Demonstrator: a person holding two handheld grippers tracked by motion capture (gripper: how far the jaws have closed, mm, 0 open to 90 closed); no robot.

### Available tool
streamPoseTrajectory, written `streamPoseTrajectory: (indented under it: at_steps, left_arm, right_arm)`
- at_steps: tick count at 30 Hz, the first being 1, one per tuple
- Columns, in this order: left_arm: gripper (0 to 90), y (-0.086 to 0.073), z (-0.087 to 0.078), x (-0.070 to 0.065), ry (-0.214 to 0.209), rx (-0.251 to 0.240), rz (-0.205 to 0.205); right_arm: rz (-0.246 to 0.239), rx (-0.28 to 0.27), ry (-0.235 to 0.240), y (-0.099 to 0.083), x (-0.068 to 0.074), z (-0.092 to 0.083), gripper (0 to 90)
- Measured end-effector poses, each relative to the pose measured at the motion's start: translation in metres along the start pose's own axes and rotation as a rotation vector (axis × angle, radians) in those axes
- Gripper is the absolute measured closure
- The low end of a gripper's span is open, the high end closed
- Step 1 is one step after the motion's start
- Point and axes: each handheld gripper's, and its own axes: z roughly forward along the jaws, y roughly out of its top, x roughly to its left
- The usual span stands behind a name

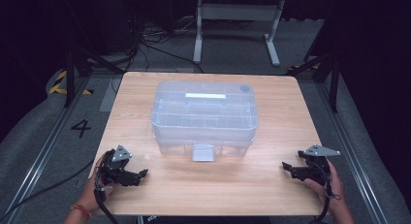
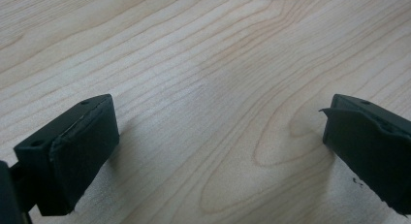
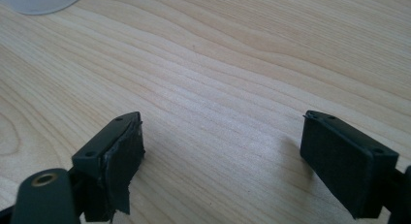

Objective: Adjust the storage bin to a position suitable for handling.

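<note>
The clear plastic box point(image 1: 204, 118) sits mid-frame on the table point(image 1: 271, 185), latch facing the person. Left gripper point(image 1: 141, 174) and right gripper point(image 1: 286, 167) rest low in the corners, jaws spread, empty. Slick walls could slip from a one-sided pinch.

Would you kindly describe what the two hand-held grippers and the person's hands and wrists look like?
Both are black. The left hand-held gripper and the right hand-held gripper each carry a grey three-cornered plate on top and trail a black cable. Up close, each has two blocky black jaws with screw holes and dark pads with ragged edges. The left wrist wears an orange-red bracelet; no sleeves show.
</note>
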Motion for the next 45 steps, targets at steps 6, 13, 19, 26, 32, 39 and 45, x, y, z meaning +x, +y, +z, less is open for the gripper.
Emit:
streamPoseTrajectory:
  at_steps: [6, 13, 19, 26, 32, 39, 45]
  left_arm:
    - [0.0, 0.0, 0.0, 0.0, -0.002, 0.0, -0.005]
    - [0.1, 0.0, 0.0, 0.0, 0.001, 0.001, -0.005]
    - [0.1, 0.0, 0.0, 0.0, 0.002, 0.001, -0.004]
    - [0.0, 0.0, 0.0, 0.0, 0.001, 0.0, -0.005]
    - [0.0, 0.001, 0.0, 0.001, -0.004, 0.006, -0.002]
    - [0.0, 0.001, 0.0, 0.001, -0.003, 0.006, -0.002]
    - [0.0, 0.001, 0.0, 0.001, -0.003, 0.006, -0.002]
  right_arm:
    - [-0.002, 0.0, -0.002, 0.0, 0.0, 0.0, 16.0]
    - [-0.039, -0.005, -0.007, 0.001, 0.002, -0.001, 16.8]
    - [-0.041, -0.009, -0.014, 0.005, -0.001, -0.002, 24.7]
    - [-0.052, -0.074, -0.007, 0.026, -0.003, -0.015, 30.3]
    - [-0.116, -0.172, 0.012, 0.073, 0.005, -0.035, 32.5]
    - [-0.175, -0.223, 0.046, 0.106, 0.02, -0.045, 32.8]
    - [-0.238, -0.256, 0.039, 0.14, 0.037, -0.05, 34.7]
